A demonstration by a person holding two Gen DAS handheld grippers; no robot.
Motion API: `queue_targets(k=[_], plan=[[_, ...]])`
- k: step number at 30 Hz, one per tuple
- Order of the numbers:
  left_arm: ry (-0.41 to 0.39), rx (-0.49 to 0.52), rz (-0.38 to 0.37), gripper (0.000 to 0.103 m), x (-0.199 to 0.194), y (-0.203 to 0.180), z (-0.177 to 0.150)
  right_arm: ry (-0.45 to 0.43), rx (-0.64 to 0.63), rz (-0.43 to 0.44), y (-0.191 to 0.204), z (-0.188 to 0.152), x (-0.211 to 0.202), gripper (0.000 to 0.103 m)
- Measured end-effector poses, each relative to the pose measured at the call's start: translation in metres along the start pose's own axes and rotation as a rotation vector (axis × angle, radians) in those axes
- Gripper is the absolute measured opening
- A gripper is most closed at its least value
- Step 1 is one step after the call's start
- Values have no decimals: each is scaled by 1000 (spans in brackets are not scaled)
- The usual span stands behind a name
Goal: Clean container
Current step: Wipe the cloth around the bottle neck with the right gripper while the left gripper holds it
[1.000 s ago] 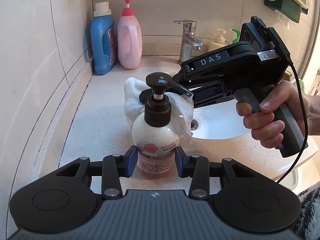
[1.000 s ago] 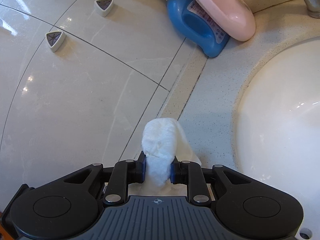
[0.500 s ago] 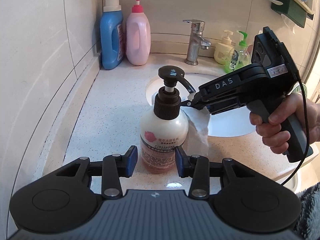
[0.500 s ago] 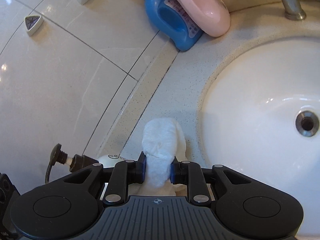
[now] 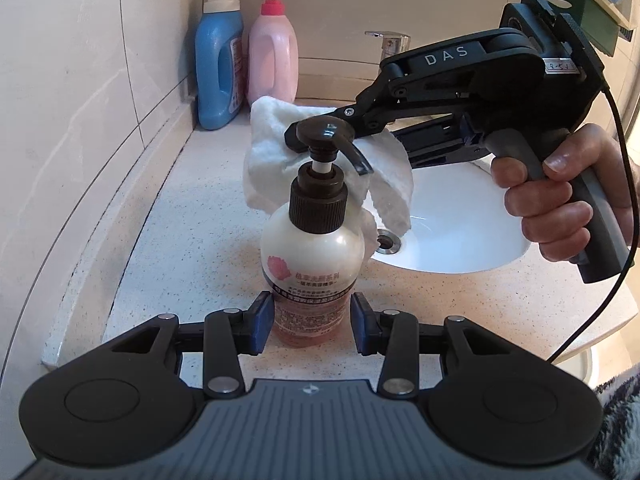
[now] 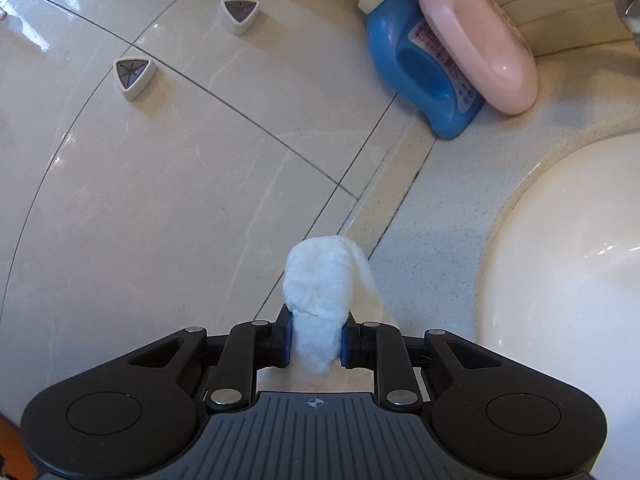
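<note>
Right now the pump bottle (image 5: 314, 256) stands upright on the speckled counter (image 5: 168, 248), just beside the basin (image 5: 452, 220), and my left gripper (image 5: 312, 316) has its blue pads pressed against the labelled lower body, so I judge the bottle braced. My right gripper (image 6: 316, 340) is clamped on a bunched white cloth (image 6: 320, 280); from the left wrist view that cloth (image 5: 272, 148) sits behind and against the pump head (image 5: 324, 132), draping down past the shoulder.

I judge the wiping to be underway on the top and far side. The near face, label and base look untouched as far as I can tell, and I cannot see any dirt to gauge progress.

For room, the wall tiles (image 6: 160, 200) close off my left, and the blue jug (image 5: 218, 60) and pink jug (image 5: 274, 52) stand well apart in the back corner. The basin rim drops away just beside the bottle on the right, and the counter's front edge is near, so I would keep strokes short and vertical.
</note>
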State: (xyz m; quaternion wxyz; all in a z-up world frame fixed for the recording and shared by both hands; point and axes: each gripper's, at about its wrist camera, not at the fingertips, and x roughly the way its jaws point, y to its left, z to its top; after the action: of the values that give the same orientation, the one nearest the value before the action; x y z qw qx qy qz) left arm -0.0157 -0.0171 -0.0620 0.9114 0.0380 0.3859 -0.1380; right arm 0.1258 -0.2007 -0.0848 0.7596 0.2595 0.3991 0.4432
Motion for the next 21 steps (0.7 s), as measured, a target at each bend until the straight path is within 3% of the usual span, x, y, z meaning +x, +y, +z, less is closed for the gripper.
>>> queue_targets(k=[4, 16, 21], plan=[[-1, -26, 0, 47, 1, 3, 1, 48, -5, -41, -1, -5, 14, 24], [12, -19, 3, 47, -5, 10, -1, 43, 85, -155, -25, -29, 12, 24], [16, -50, 40, 46, -6, 21, -1, 58, 91, -195, -31, -41, 11, 24]])
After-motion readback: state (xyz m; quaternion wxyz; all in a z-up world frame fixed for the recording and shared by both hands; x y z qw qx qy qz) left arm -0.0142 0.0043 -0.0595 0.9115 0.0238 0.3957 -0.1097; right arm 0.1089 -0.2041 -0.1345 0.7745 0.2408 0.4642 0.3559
